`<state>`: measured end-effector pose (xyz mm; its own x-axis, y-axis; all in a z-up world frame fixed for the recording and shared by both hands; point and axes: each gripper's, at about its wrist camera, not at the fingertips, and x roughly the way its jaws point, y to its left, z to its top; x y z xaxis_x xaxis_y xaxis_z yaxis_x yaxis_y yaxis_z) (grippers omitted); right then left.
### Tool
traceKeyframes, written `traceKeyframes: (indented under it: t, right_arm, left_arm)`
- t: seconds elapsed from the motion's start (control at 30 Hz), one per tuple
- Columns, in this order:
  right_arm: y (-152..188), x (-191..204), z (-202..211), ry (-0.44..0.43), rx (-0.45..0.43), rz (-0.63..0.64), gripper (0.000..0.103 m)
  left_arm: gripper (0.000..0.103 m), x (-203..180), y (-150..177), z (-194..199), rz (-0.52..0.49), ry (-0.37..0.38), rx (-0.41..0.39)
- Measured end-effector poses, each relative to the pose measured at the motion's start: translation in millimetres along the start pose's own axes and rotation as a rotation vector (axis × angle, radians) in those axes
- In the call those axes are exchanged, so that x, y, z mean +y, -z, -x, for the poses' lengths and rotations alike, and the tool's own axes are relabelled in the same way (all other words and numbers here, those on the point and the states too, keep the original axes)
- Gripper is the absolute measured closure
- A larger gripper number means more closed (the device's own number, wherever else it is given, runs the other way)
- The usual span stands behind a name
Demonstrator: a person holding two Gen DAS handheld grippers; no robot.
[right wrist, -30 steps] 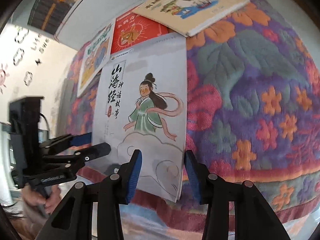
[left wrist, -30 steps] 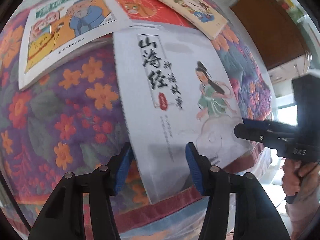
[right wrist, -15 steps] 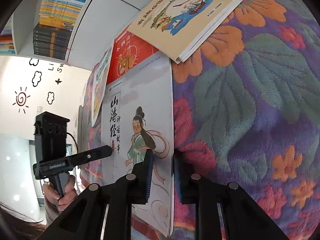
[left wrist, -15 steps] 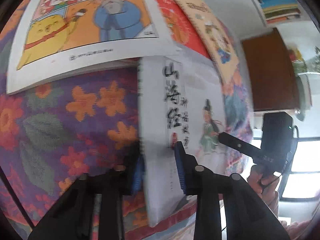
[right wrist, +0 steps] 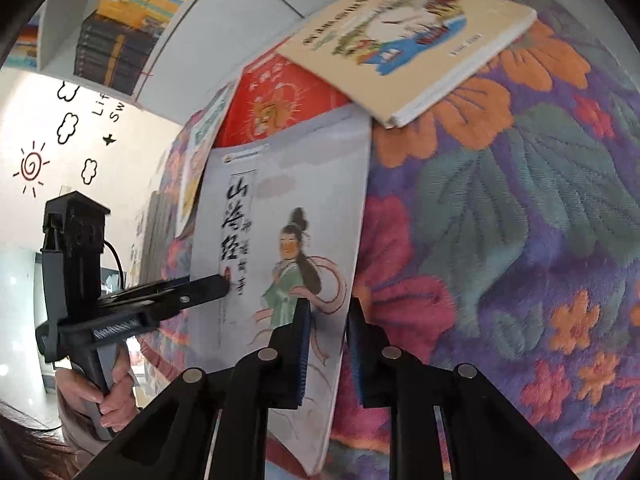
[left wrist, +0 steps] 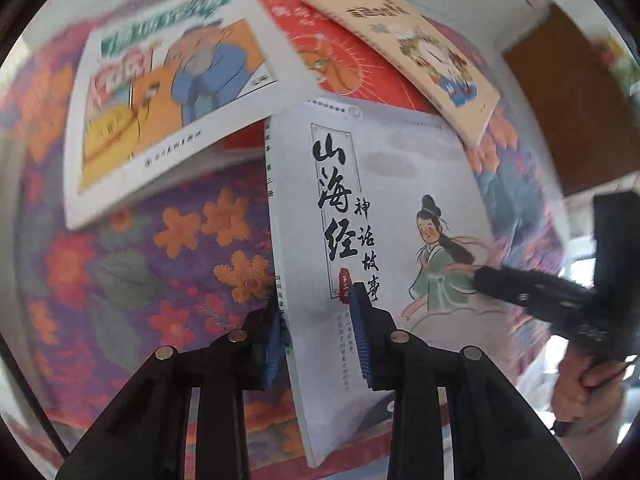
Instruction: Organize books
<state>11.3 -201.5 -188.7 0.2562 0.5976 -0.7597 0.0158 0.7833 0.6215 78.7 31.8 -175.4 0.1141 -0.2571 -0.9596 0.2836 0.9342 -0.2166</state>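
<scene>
With both my left gripper (left wrist: pixel 320 344) and right gripper (right wrist: pixel 326 354) clamped on the grey storybook (left wrist: pixel 384 216) at the floral tablecloth's (left wrist: pixel 132 280) near edge, three other books (right wrist: pixel 404 40) lie overlapping toward the far edge, unsorted.

You are looking at four books lying on the floral cloth (right wrist: pixel 520 208): one grey book (left wrist: pixel 384 216), one red book (left wrist: pixel 344 60), one tan book (left wrist: pixel 416 52) and one cartoon book (left wrist: pixel 168 92). You are holding two grippers, the left gripper (left wrist: pixel 318 336) and the right gripper (right wrist: pixel 328 354). Shelved books (right wrist: pixel 120 24) are showing too, possibly two stacks, too blurred for counting.
</scene>
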Motion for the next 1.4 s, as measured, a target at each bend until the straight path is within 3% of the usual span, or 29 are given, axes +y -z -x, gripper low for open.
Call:
traceKeyframes:
  t: [0.3, 0.4, 0.63, 0.77, 1.4]
  right_arm:
    - [18.3, 28.9, 16.7, -0.028, -0.01, 0.06, 0.087]
    - [24.5, 42.0, 19.3, 0.012, -0.012, 0.101, 0.087]
    - [29.9, 52.8, 30.0, -0.004, -0.024, 0.103, 0.087]
    - [33.8, 64.4, 36.3, -0.01, -0.048, 0.116, 0.087]
    - [41.3, 126.0, 37.3, 0.004, -0.125, 0.14, 0.087]
  left_arm:
    - [0.076, -16.2, 15.5, 13.7, -0.034, 0.045, 0.024]
    - [0.076, -19.4, 22.5, 18.9, -0.048, 0.047, 0.027]
    - [0.076, -13.4, 28.7, 35.8, -0.003, 0.085, 0.033]
    - [0.076, -20.0, 28.4, 42.5, -0.029, 0.066, 0.02]
    - [0.076, 21.2, 30.5, 88.2, -0.037, 0.099, -0.016]
